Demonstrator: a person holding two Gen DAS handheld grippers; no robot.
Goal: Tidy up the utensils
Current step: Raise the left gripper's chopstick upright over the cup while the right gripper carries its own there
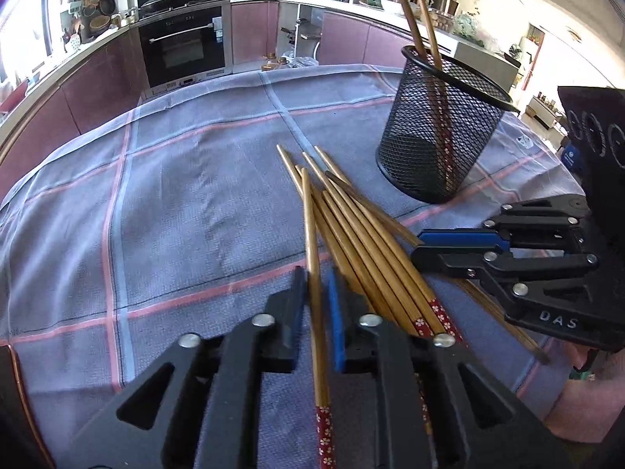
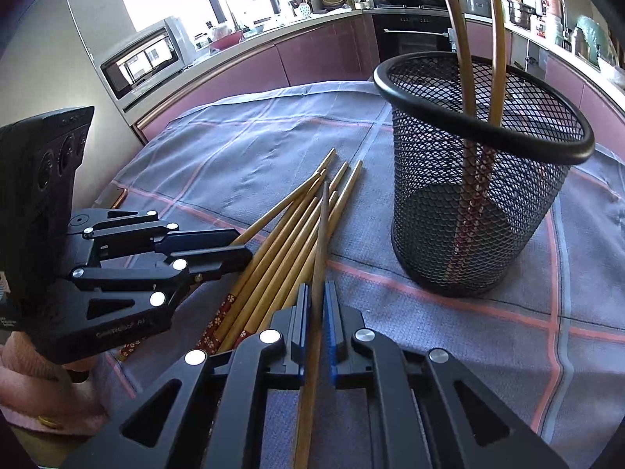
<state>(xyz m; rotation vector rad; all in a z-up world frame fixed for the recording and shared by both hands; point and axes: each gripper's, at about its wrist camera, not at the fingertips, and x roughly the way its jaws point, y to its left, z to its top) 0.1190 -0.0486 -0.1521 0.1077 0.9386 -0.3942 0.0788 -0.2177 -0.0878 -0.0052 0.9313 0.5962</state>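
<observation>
Checked cloth [image 1: 175, 203] lies bare leftward; each gripper [image 1: 316, 293] [image 2: 317, 305] clamps one chopstick [image 1: 312, 254] [image 2: 318, 242] beside, seemingly clear of, the mesh cup [image 2: 480, 203].

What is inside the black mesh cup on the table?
Two chopsticks stand inside the mesh cup, leaning on its rim, red patterned ends down. Through the mesh the rest of the cup appears empty, though its dark bottom is hard to see clearly.

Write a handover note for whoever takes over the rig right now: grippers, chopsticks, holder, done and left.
Left gripper: shut on one chopstick.
Right gripper: shut on another chopstick.
Mesh holder: upright on the checked cloth, two chopsticks standing in it.
Pile lies loose beside the holder.
Done: two stowed. Left: both gripped ones, then the pile.
</observation>
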